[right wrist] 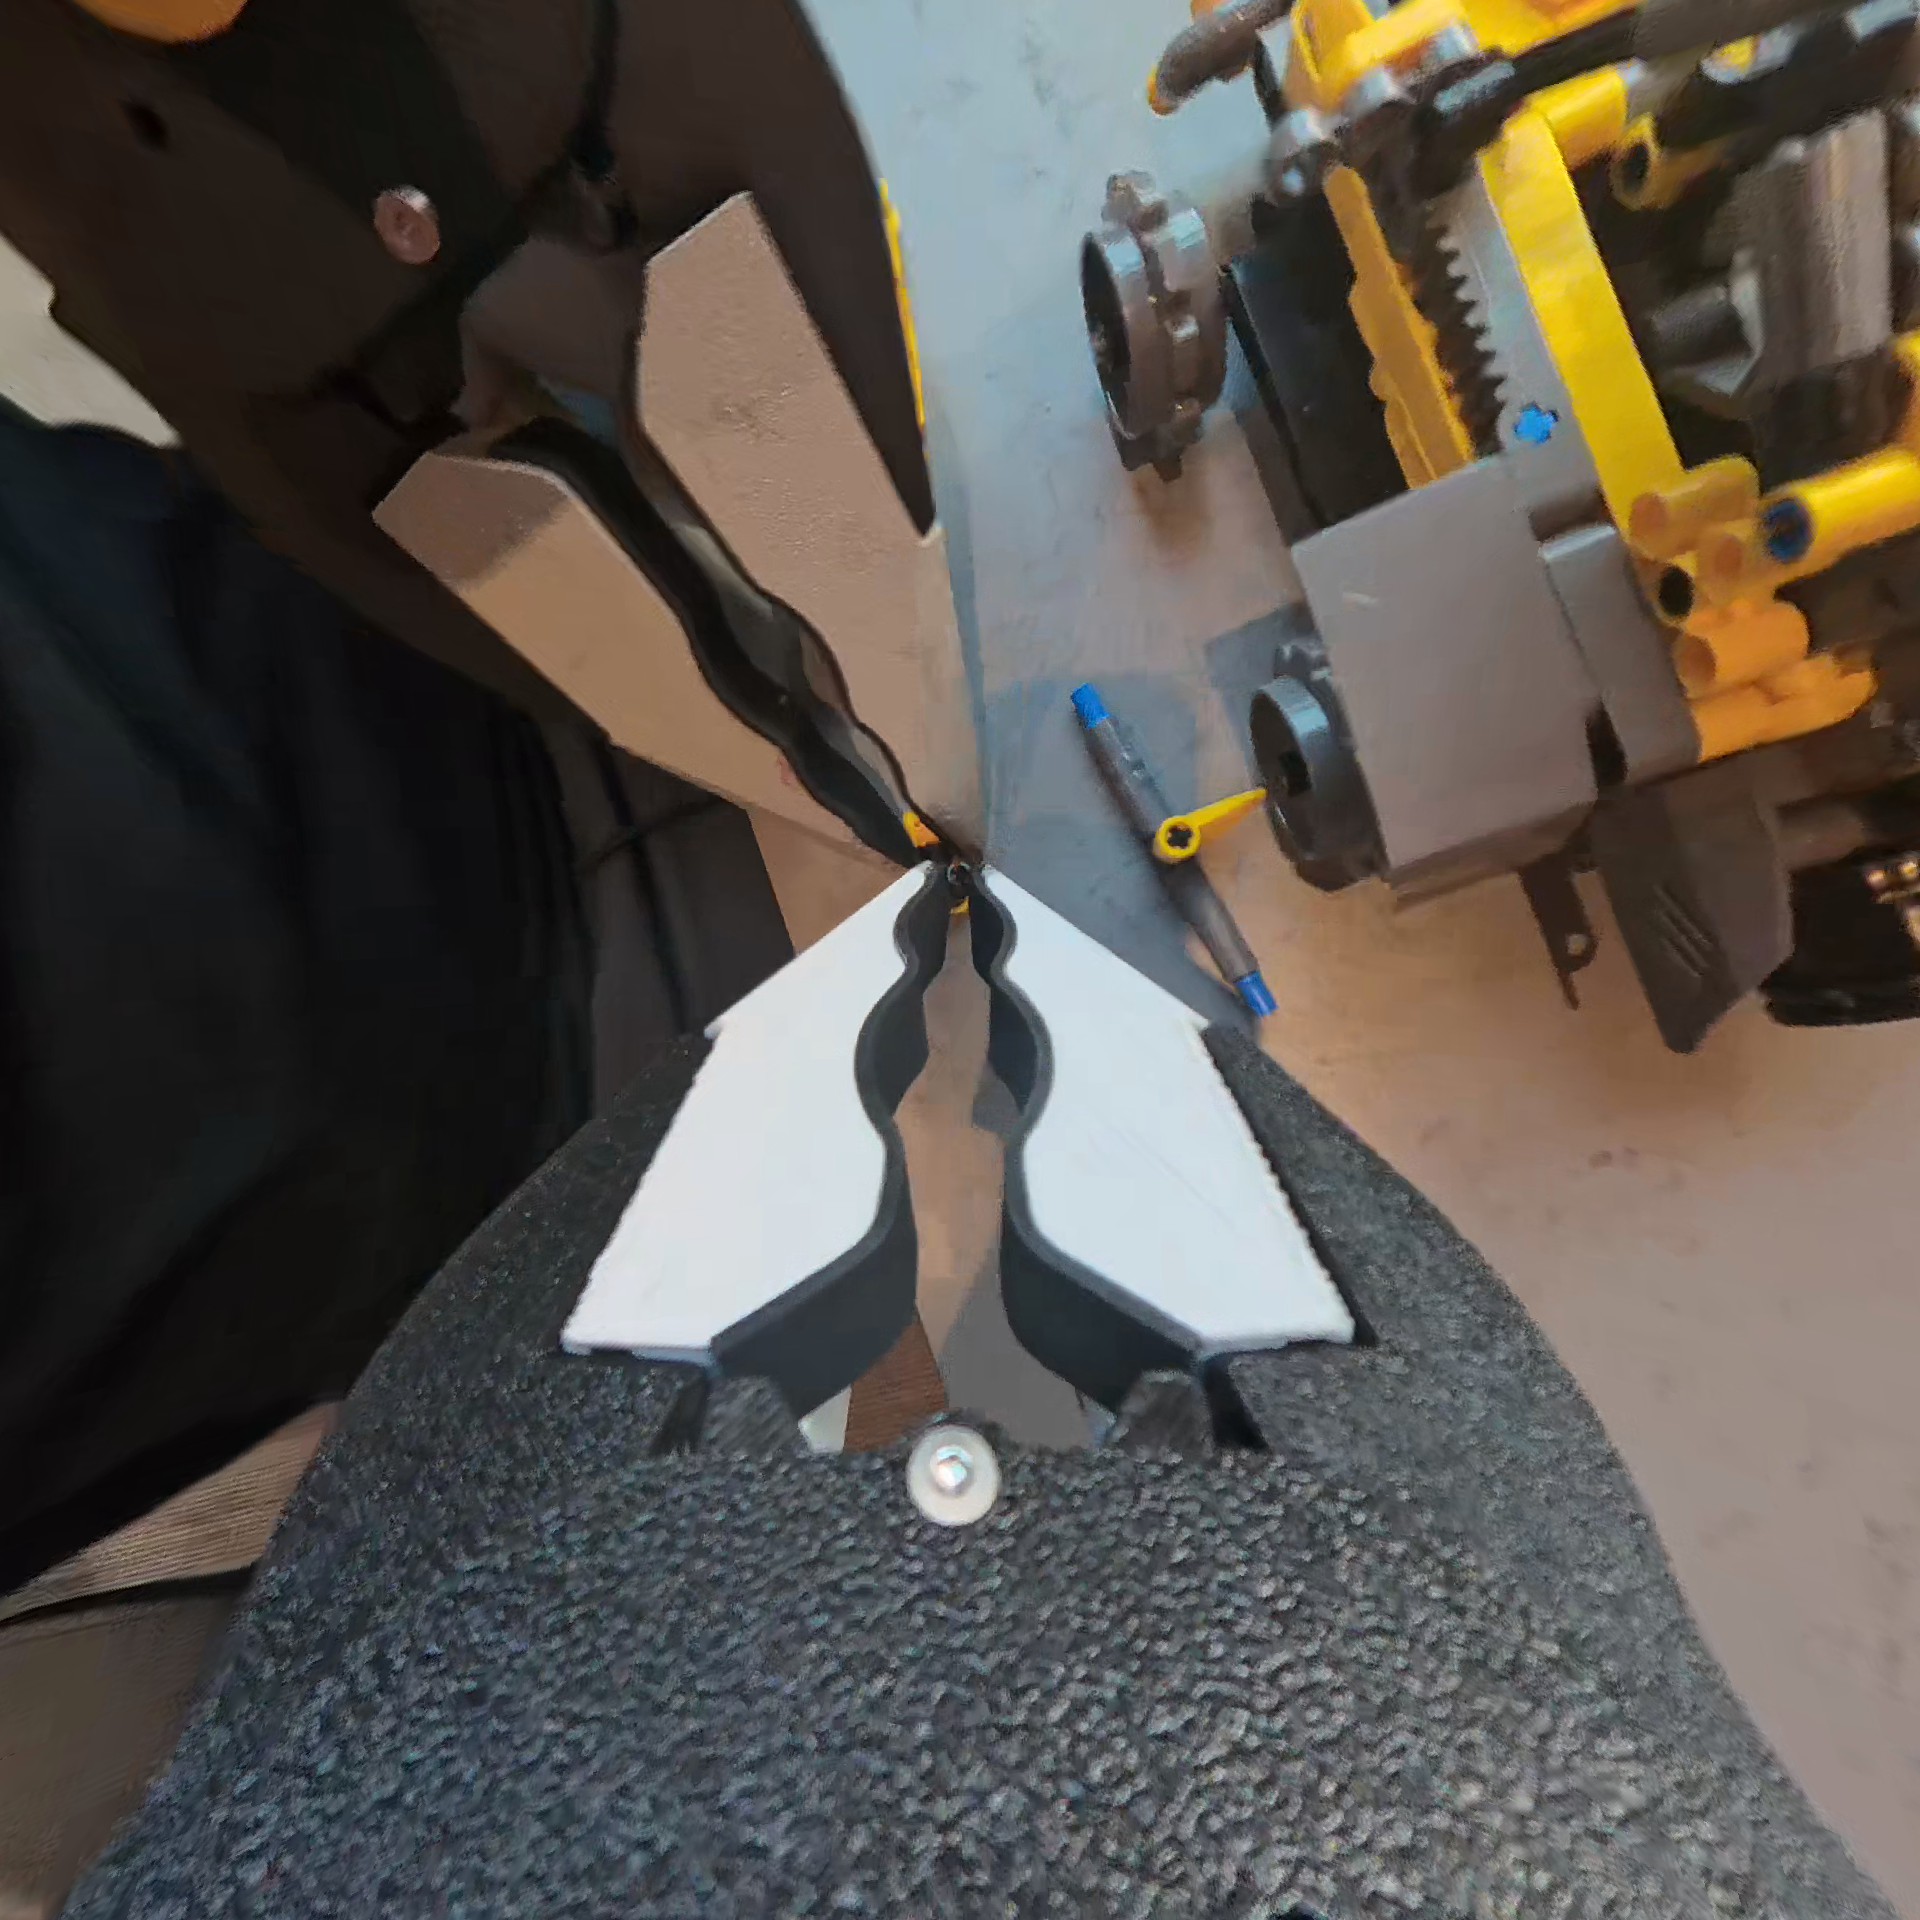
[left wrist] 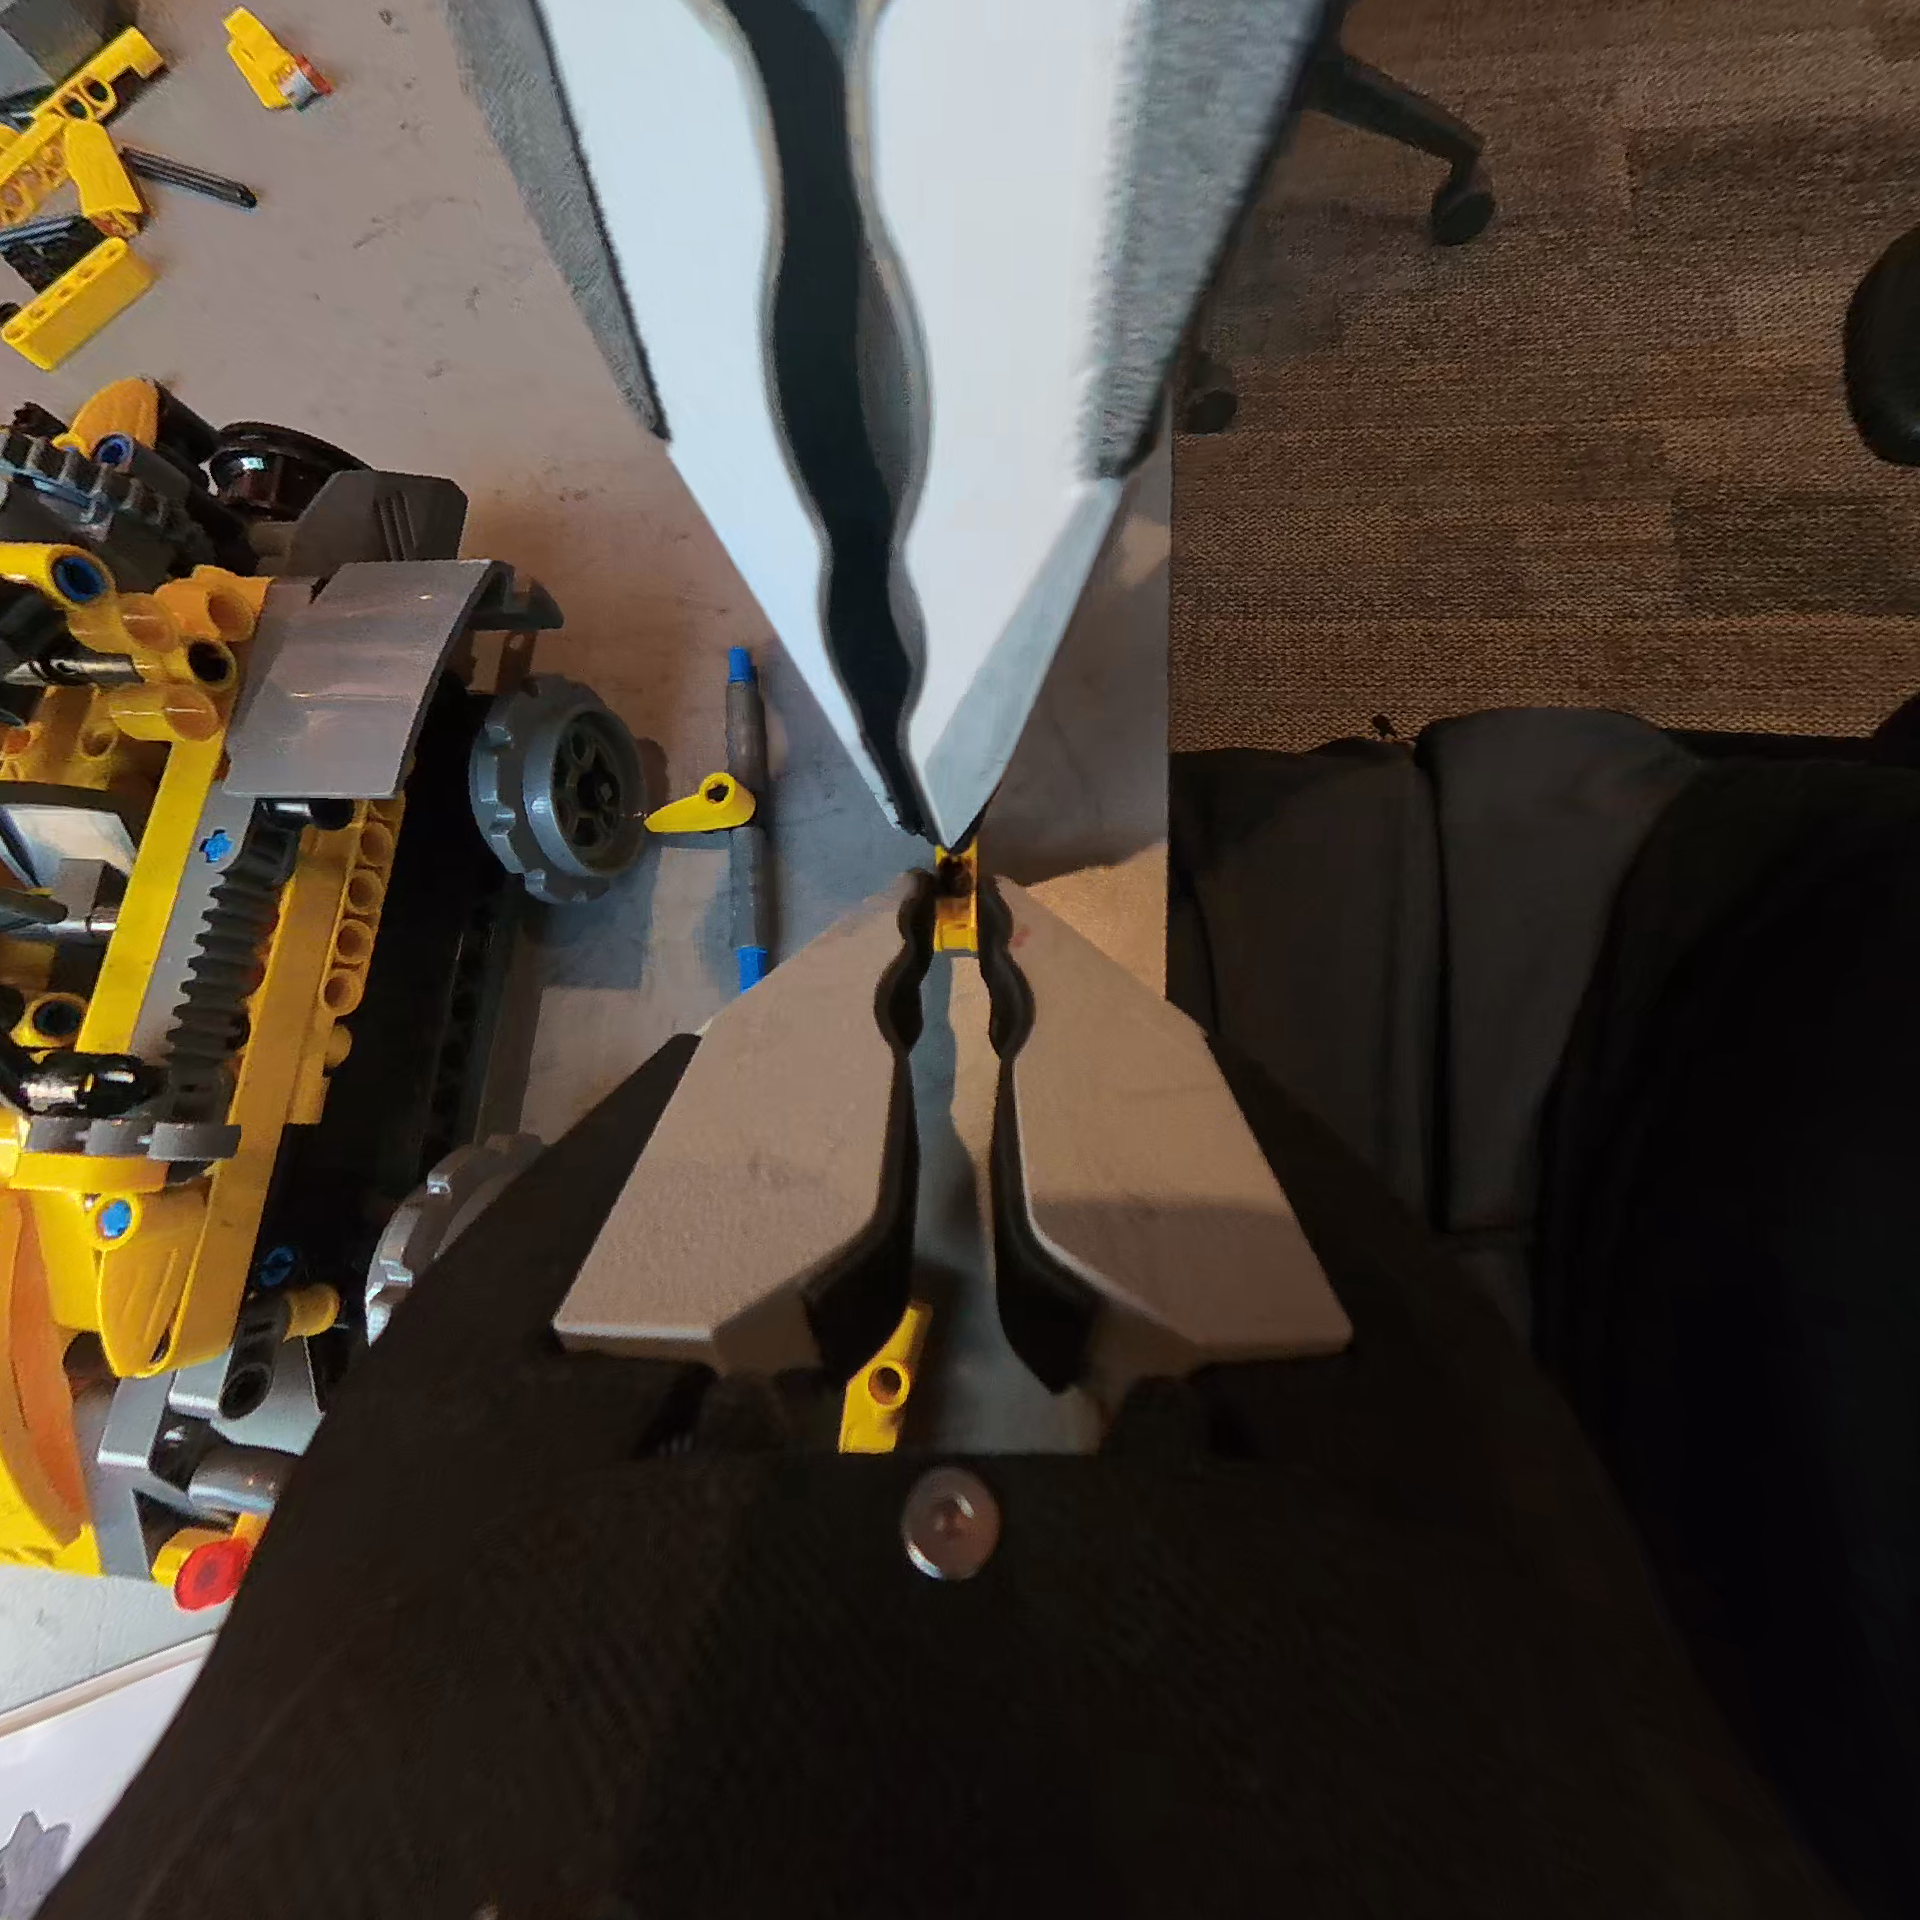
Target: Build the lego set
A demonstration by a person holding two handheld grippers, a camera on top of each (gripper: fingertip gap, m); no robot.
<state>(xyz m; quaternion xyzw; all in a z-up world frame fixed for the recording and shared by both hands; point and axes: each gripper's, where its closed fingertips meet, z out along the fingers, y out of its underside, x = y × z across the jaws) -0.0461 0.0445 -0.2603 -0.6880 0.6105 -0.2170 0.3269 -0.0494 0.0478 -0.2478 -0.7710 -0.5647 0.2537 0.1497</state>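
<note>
My left gripper [left wrist: 954, 891], with beige fingers, is shut on a small yellow brick piece [left wrist: 954, 920] at its tips. My right gripper [right wrist: 954, 883], with white fingers, meets it tip to tip and is shut on a small black pin [right wrist: 954, 876] at the end of that yellow piece [right wrist: 916, 828]. In the left wrist view the right gripper [left wrist: 935, 828] comes down from the top. In the right wrist view the left gripper [right wrist: 920, 836] comes in from the upper left. Both are held above the table's edge. A yellow beam [left wrist: 883, 1371] shows low between the left fingers.
A yellow and grey brick-built vehicle [left wrist: 208, 935] [right wrist: 1558, 416] stands on the table. Beside it lie a grey axle with blue ends [left wrist: 748, 831] [right wrist: 1195, 862] carrying a yellow cam [left wrist: 707, 805]. Loose yellow pieces [left wrist: 73, 208] lie at the far left. Carpet and a chair base [left wrist: 1455, 197] lie beyond the edge. My two grippers' fingertips are within a few centimetres of each other.
</note>
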